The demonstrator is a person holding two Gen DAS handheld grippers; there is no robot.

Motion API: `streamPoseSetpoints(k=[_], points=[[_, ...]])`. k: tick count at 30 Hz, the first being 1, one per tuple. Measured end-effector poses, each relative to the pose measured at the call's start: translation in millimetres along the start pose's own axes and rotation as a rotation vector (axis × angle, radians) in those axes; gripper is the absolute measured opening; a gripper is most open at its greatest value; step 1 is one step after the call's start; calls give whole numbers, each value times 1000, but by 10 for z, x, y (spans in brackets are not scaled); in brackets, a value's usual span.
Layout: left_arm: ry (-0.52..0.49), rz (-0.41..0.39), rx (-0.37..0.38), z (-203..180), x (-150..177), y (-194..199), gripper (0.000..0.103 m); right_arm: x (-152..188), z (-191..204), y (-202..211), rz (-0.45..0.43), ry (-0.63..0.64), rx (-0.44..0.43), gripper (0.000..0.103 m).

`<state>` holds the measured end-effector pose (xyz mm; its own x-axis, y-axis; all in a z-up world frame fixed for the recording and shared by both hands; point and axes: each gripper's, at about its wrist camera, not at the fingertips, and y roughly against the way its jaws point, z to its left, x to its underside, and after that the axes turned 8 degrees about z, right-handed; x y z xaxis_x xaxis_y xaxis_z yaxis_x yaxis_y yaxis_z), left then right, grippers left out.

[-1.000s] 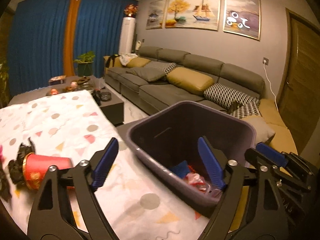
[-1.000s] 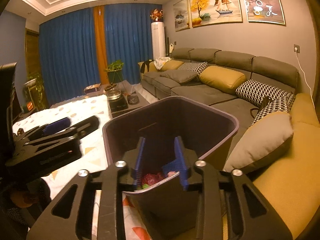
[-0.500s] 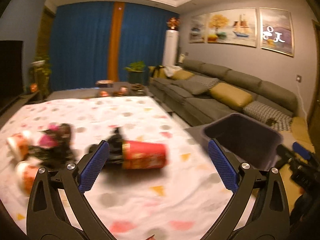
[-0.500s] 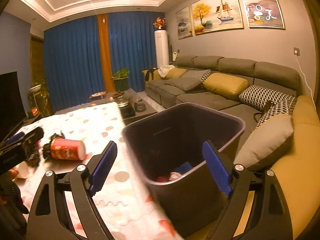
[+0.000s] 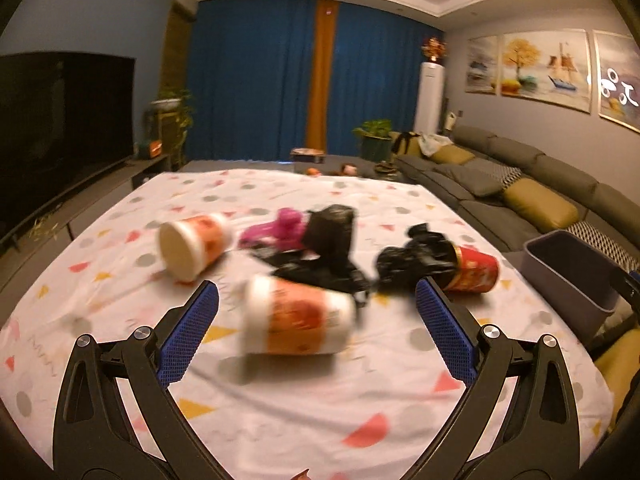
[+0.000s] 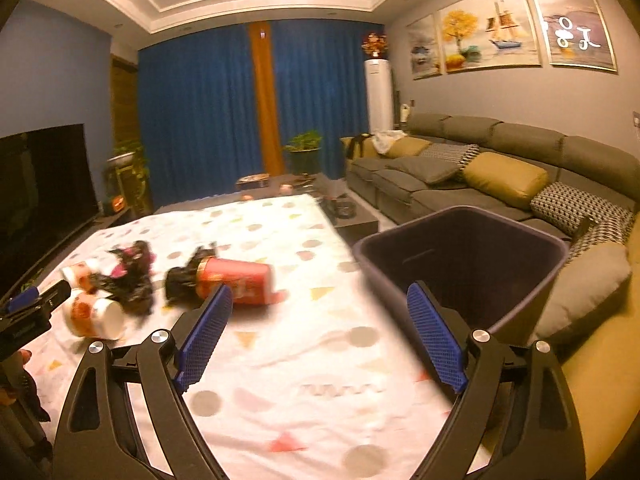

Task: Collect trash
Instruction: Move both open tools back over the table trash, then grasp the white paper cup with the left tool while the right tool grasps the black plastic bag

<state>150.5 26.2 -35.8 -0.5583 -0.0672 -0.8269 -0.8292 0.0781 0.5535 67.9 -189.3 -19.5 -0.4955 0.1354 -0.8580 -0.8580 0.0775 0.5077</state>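
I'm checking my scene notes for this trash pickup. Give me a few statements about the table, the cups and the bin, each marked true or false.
1. The red cup lies on its side on the tablecloth. True.
2. The left gripper is clamped on a white and orange cup. False: its jaws stand wide open, with the cup lying beyond them on the cloth.
3. The bin stands at the sofa side of the table. True.
4. The right gripper holds a black bag. False: it is open and empty; the black bags lie among the cups.
5. All the cups stand upright. False: all three lie tipped over.
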Motion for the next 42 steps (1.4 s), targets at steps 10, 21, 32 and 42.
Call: streamPoseSetpoints(k=[10,21,32,42], points=[[18,20,31,469,49,-14,95,-15,533,-3,7,65,-76,86],[16,183,263,557,49,-474,39,-23,886,-129,27,120,-116,86],[-14,209,400,437,75,-549,3,-43,1065,-300,54,145,-135,86],[27,86,319,554,-129,-239,2,-107,1310,-428,63,185,-153,86]])
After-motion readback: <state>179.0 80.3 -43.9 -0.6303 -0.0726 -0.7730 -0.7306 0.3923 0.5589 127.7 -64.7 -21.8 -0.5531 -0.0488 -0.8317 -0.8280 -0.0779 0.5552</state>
